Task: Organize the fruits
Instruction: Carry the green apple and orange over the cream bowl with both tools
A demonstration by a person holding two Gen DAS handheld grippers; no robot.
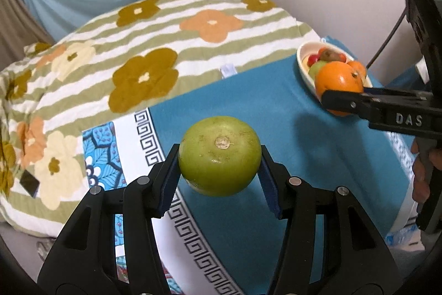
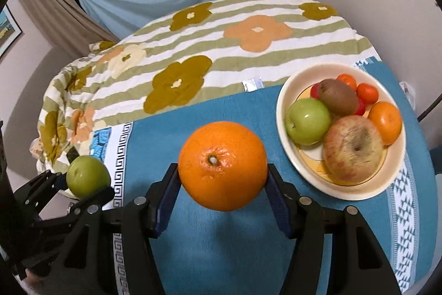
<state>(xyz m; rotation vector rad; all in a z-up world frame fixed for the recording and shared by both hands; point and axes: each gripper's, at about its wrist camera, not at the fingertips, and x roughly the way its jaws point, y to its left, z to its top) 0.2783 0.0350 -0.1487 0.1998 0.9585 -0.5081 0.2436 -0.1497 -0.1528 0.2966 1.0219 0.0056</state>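
My left gripper (image 1: 219, 156) is shut on a green round fruit (image 1: 219, 155) and holds it above the blue cloth (image 1: 276, 107). It also shows at the left of the right wrist view (image 2: 87, 176). My right gripper (image 2: 223, 166) is shut on a large orange (image 2: 223, 165), held above the cloth left of the cream plate (image 2: 284, 126). In the left wrist view the orange (image 1: 338, 79) hangs in front of the plate (image 1: 304, 65). The plate holds a green apple (image 2: 308, 120), a kiwi (image 2: 338, 97), a blotchy red-yellow apple (image 2: 353, 152), tangerines (image 2: 385, 122) and small red fruits.
A floral striped blanket (image 2: 207, 51) is heaped behind the blue cloth. A patterned white border (image 1: 176, 212) runs along the cloth's left side. A wall and a black cable (image 1: 386, 40) are at the right. Curtains hang at the back.
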